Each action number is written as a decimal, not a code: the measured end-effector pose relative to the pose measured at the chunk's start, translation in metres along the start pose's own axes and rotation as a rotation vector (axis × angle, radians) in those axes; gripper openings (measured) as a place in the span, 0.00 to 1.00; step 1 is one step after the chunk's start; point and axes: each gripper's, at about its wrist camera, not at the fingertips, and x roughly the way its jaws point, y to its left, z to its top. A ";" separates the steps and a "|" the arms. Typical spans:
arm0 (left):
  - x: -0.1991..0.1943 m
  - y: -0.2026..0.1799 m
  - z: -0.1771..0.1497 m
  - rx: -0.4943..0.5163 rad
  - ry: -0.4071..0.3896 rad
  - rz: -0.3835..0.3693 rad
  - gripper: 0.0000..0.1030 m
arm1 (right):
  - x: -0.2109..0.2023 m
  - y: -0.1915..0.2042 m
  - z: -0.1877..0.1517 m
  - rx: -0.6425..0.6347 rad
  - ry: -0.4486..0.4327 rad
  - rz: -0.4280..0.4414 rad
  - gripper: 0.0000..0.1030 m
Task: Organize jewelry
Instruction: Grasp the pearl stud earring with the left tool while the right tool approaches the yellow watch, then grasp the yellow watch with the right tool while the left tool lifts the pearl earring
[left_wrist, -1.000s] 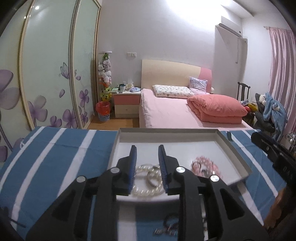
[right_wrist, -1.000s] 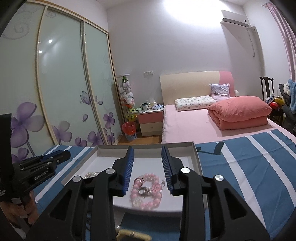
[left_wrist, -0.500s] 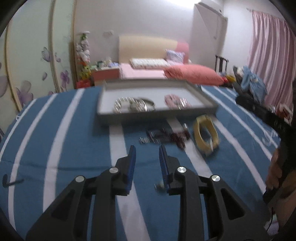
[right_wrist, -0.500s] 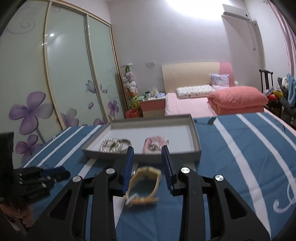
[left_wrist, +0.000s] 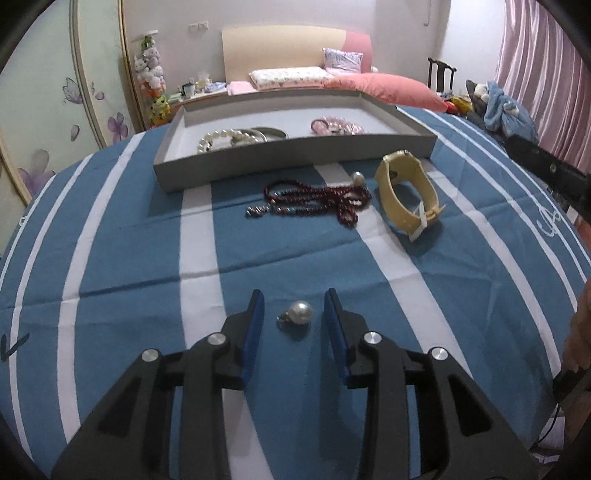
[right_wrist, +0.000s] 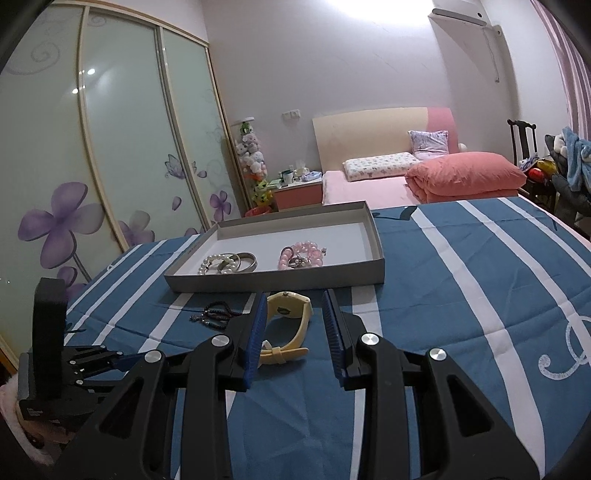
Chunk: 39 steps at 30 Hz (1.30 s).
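Observation:
A grey tray holds a white pearl bracelet, silver bangles and a pink bead bracelet. In front of it on the striped cloth lie a dark red bead necklace, a small pearl and a yellow watch. My left gripper is open with a pearl earring lying between its fingertips. My right gripper is open, low over the watch.
The blue and white striped cloth covers the table. Behind it stand a pink bed, a nightstand and a flowered wardrobe. The right gripper's body shows at the left wrist view's right edge.
Both grippers have pulled back from the tray toward me and lowered. The left one now straddles the pearl earring; the right one now hovers over the yellow watch.

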 end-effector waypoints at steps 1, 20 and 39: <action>0.000 -0.001 0.000 0.003 0.000 0.003 0.33 | 0.001 0.000 0.000 0.001 0.002 0.001 0.32; 0.014 0.080 0.025 -0.176 0.001 0.172 0.16 | 0.030 0.017 0.001 -0.015 0.120 0.021 0.43; 0.015 0.090 0.028 -0.216 -0.007 0.131 0.17 | 0.100 0.035 -0.004 -0.037 0.364 -0.142 0.68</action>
